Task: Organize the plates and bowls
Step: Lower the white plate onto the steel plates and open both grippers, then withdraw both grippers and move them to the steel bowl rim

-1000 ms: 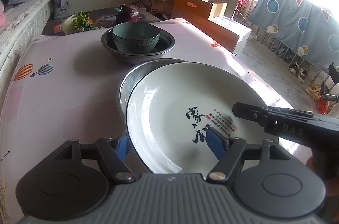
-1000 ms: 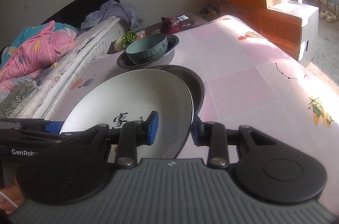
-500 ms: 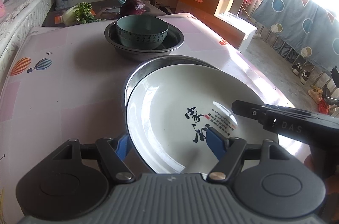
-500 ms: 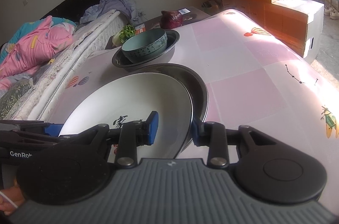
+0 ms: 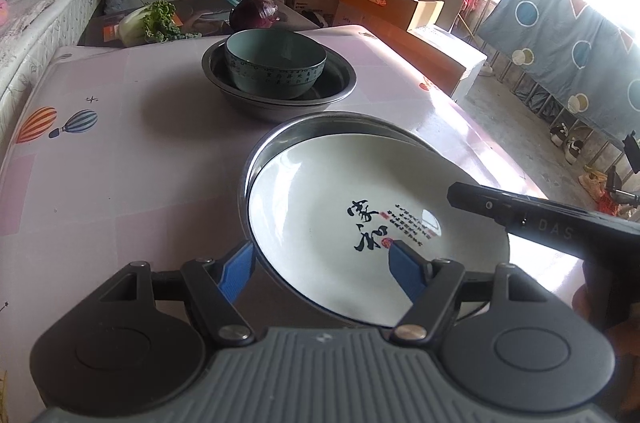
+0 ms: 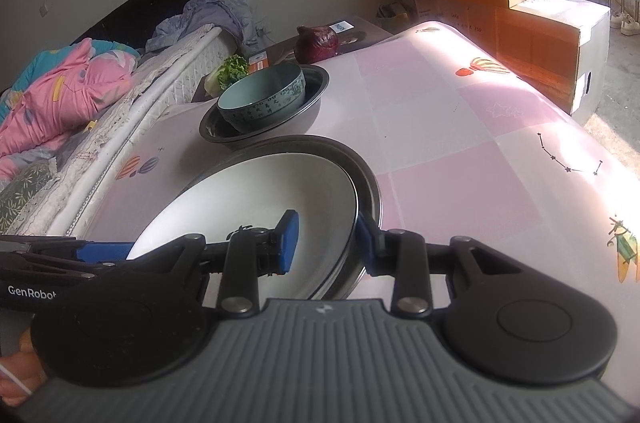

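Note:
A white plate [image 5: 320, 191] [image 6: 248, 191] with black calligraphy lies inside a steel plate [image 5: 320, 121] [image 6: 360, 167]. My left gripper [image 5: 320, 267] straddles the near rim of the pair. One blue pad is against the steel underside and the other rests on the white face. My right gripper [image 6: 326, 243] clamps the rim from the right side, one pad on the white plate and one outside the steel rim. Farther back a green bowl [image 5: 276, 63] [image 6: 260, 99] sits in a steel basin [image 5: 344, 79] [image 6: 316, 79].
The pink patterned table [image 5: 120, 143] drops off at its right edge toward cardboard boxes [image 5: 400, 7]. A cabbage [image 5: 148, 23] and a purple vegetable [image 5: 254, 11] lie on a dark stand behind the basin. A bed [image 6: 60, 95] runs along the left.
Both grippers have moved forward with the stacked plates toward the basin, so the green bowl looks larger and closer. Neither gripper's jaws have changed width.

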